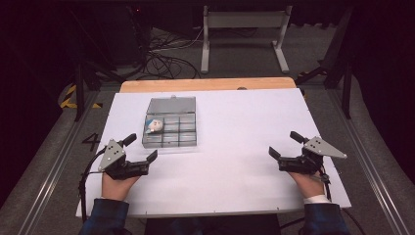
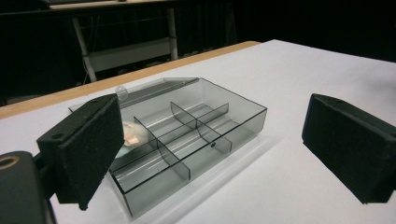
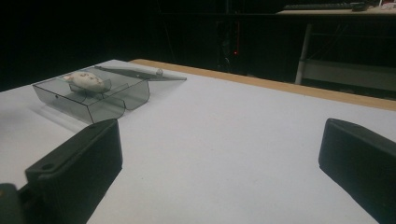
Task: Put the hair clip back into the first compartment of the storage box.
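Note:
A smoky clear plastic organiser box (image 1: 170, 128) with divided compartments lies open on the white table (image 1: 235, 161), its lid (image 1: 172, 104) folded flat behind it. In its far-left compartment rests a small white figure with a blue part (image 1: 154, 126). The left gripper view has the box (image 2: 187, 135) close ahead and the figure (image 2: 135, 135) half hidden behind the left jaw. My left gripper (image 1: 142, 148) rests open just in front and left of the box. Far off at the table's right, my right gripper (image 1: 285, 144) is open and holds nothing; its view has the box (image 3: 93, 95) at far left.
A wooden strip (image 1: 208, 84) runs along the table's far edge. Behind it stand a white metal frame (image 1: 243, 34) and tangled cables (image 1: 161, 61) on the floor. Yellow-black tape (image 1: 68, 98) marks the floor at left.

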Demonstrator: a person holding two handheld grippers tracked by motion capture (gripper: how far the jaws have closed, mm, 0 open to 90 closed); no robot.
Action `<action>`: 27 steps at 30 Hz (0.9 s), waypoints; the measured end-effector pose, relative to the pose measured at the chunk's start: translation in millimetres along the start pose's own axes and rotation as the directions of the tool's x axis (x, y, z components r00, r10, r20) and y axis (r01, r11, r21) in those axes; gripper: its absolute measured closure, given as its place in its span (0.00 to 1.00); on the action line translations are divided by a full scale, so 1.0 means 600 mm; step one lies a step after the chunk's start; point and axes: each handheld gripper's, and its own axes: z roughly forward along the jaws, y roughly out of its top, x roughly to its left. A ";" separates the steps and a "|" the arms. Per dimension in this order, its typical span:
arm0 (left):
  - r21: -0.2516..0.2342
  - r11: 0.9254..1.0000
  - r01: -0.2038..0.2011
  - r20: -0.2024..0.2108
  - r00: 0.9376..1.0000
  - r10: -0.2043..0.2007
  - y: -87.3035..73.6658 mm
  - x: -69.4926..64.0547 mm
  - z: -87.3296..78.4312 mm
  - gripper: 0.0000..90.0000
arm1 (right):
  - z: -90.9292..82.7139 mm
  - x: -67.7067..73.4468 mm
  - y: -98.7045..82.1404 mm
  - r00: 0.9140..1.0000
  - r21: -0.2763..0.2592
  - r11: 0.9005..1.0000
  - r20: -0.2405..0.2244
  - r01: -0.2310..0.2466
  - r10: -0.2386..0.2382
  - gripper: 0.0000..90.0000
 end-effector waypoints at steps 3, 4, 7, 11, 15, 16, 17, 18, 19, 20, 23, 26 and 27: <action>-0.005 1.000 -0.004 -0.002 1.000 0.004 -0.002 0.001 -0.003 0.07 | 0.000 0.000 0.000 1.000 -0.001 1.000 0.001 0.003 -0.003 0.00; -0.007 1.000 0.000 -0.002 1.000 0.000 -0.003 0.001 -0.003 0.07 | 0.001 0.000 0.000 1.000 0.000 1.000 0.002 0.008 -0.008 0.00; -0.014 1.000 0.009 0.000 1.000 -0.009 -0.006 0.002 -0.003 0.07 | 0.002 0.001 -0.001 1.000 0.001 1.000 0.001 0.013 -0.013 0.00; -0.008 1.000 0.006 0.000 1.000 -0.006 -0.007 0.000 -0.002 0.07 | 0.000 0.001 0.000 1.000 -0.003 1.000 0.003 0.013 -0.013 0.00; -0.009 1.000 0.005 0.002 1.000 -0.005 -0.007 0.001 -0.002 0.07 | 0.000 0.001 0.000 1.000 -0.004 1.000 0.004 0.013 -0.013 0.00; -0.008 1.000 0.007 0.003 1.000 -0.007 -0.007 0.001 -0.002 0.07 | 0.000 0.001 0.000 1.000 -0.004 1.000 0.004 0.013 -0.013 0.00; -0.009 1.000 0.010 0.000 1.000 -0.010 -0.007 0.002 -0.003 0.07 | 0.000 0.001 0.000 1.000 -0.004 1.000 0.004 0.013 -0.013 0.00; -0.011 1.000 0.007 -0.002 1.000 -0.007 -0.007 0.003 -0.003 0.07 | 0.000 0.001 0.000 1.000 -0.004 1.000 0.004 0.014 -0.014 0.00; -0.010 1.000 0.007 -0.006 1.000 -0.007 -0.008 0.003 -0.004 0.07 | 0.000 0.001 0.000 1.000 -0.004 1.000 0.004 0.015 -0.015 0.00; -0.008 1.000 0.008 -0.006 1.000 -0.008 -0.008 0.003 -0.004 0.07 | 0.000 0.001 0.000 1.000 -0.003 1.000 0.005 0.015 -0.015 0.00; 0.003 1.000 0.001 -0.004 1.000 -0.001 -0.010 0.003 -0.002 0.07 | 0.000 0.000 -0.001 1.000 -0.005 1.000 0.014 0.020 -0.020 0.00; 0.004 1.000 0.003 -0.004 1.000 -0.003 -0.010 0.002 -0.002 0.07 | -0.003 -0.002 0.000 1.000 -0.015 1.000 0.019 0.013 -0.012 0.00; 0.004 1.000 0.001 -0.004 1.000 -0.001 -0.010 0.002 -0.002 0.07 | -0.003 -0.002 0.000 1.000 -0.017 1.000 0.020 0.011 -0.011 0.00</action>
